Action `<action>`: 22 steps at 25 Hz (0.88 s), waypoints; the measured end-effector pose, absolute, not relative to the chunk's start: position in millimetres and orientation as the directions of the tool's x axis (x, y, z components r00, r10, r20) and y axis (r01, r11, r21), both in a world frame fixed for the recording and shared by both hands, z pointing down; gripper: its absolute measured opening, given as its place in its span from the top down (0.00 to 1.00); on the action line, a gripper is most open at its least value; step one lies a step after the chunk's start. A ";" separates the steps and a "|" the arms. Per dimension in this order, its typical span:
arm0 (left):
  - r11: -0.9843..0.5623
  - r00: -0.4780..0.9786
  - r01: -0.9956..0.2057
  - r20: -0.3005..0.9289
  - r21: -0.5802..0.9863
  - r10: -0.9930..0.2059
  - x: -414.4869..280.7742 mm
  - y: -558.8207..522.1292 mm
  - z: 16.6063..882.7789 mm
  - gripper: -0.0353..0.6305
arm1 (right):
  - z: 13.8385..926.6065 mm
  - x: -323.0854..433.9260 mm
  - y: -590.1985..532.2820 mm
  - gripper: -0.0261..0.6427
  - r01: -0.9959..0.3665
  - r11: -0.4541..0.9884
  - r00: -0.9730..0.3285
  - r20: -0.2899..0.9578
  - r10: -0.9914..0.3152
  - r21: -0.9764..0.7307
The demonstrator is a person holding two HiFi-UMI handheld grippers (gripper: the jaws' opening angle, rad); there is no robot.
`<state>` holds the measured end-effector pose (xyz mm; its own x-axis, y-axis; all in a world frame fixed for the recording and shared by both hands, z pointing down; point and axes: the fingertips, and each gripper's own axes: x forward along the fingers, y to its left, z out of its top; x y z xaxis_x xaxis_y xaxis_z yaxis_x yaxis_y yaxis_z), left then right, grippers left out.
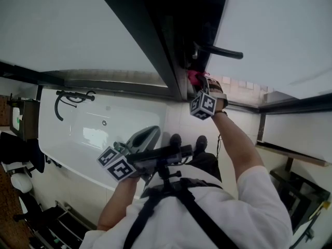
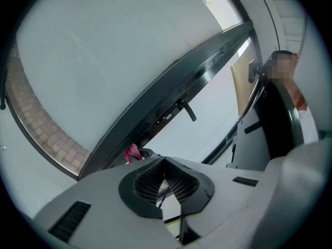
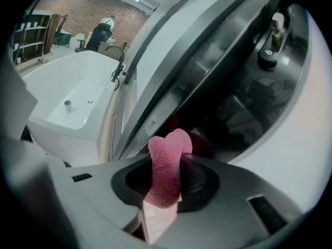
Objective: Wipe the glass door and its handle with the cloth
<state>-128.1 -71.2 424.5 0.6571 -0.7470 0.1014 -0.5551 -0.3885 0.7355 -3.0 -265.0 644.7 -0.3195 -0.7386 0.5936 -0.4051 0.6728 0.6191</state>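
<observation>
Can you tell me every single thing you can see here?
glass door: one, pale glass in a dark frame, in front of the person
door handle: one, black, sticking out from the frame's edge
cloth: one, pink, pinched in the right claw by the frame
bathtub: one, white, on the floor at left
tub tap: one, black, on the bathtub's rim
shoes: two, dark, on the floor
sleeve: one, white, on the right arm
marker cubes: two, black and white, one on each claw
left claw: one, grey, shut and empty, held low
right claw: one, grey, shut on the cloth
</observation>
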 end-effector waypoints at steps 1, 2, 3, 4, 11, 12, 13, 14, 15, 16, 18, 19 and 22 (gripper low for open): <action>-0.386 0.656 -0.556 0.104 0.736 -0.748 -129.7 -70.9 424.6 0.96 | 648.4 -3.0 -265.0 0.80 -0.396 0.679 -0.314 0.604 -0.733 0.618; -0.384 0.655 -0.557 0.105 0.736 -0.749 -131.1 -70.6 424.8 0.96 | 652.4 -2.6 -265.2 0.80 -0.387 0.685 -0.307 0.614 -0.727 0.618; -0.382 0.653 -0.558 0.106 0.736 -0.750 -132.2 -70.3 424.9 0.96 | 656.3 -1.9 -265.6 0.80 -0.377 0.688 -0.299 0.622 -0.724 0.620; -0.381 0.652 -0.559 0.107 0.736 -0.751 -133.3 -70.1 425.0 0.96 | 659.6 -1.0 -266.4 0.80 -0.368 0.689 -0.291 0.627 -0.723 0.624; -0.386 0.650 -0.558 0.098 0.734 -0.754 -137.0 -69.7 424.1 0.96 | 675.6 7.7 -261.7 0.80 -0.354 0.720 -0.240 0.686 -0.687 0.597; -0.388 0.651 -0.556 0.094 0.735 -0.753 -136.9 -70.1 423.7 0.96 | 676.8 10.9 -259.9 0.80 -0.356 0.721 -0.233 0.690 -0.685 0.595; -0.390 0.652 -0.553 0.091 0.736 -0.753 -136.6 -70.6 423.3 0.96 | 677.1 14.1 -258.0 0.80 -0.360 0.720 -0.228 0.692 -0.685 0.593; -0.392 0.653 -0.551 0.087 0.737 -0.752 -136.2 -71.4 423.1 0.96 | 676.6 17.2 -256.2 0.80 -0.366 0.718 -0.225 0.693 -0.685 0.592; -0.395 0.655 -0.547 0.083 0.738 -0.751 -135.7 -72.7 422.8 0.96 | 675.6 20.3 -254.8 0.80 -0.373 0.716 -0.221 0.692 -0.687 0.591; -0.400 0.658 -0.543 0.078 0.739 -0.749 -134.8 -74.2 422.3 0.96 | 674.1 23.2 -253.7 0.80 -0.381 0.712 -0.218 0.691 -0.689 0.590; -0.412 0.666 -0.534 0.068 0.738 -0.743 -131.6 -76.9 420.9 0.96 | 668.6 28.5 -251.0 0.80 -0.399 0.703 -0.217 0.684 -0.697 0.589; -0.418 0.671 -0.530 0.064 0.737 -0.739 -129.5 -77.7 420.1 0.96 | 664.3 30.8 -249.2 0.80 -0.412 0.696 -0.220 0.677 -0.703 0.588; -0.441 0.685 -0.517 0.046 0.734 -0.727 -123.9 -80.0 416.5 0.96 | 643.5 36.0 -244.1 0.80 -0.458 0.666 -0.237 0.641 -0.730 0.589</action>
<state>-123.9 -80.0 416.5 0.6852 -0.7269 0.0464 -0.5171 -0.4406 0.7338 36.0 -244.1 643.5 -0.2365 -0.7298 0.6414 -0.4585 0.6659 0.5886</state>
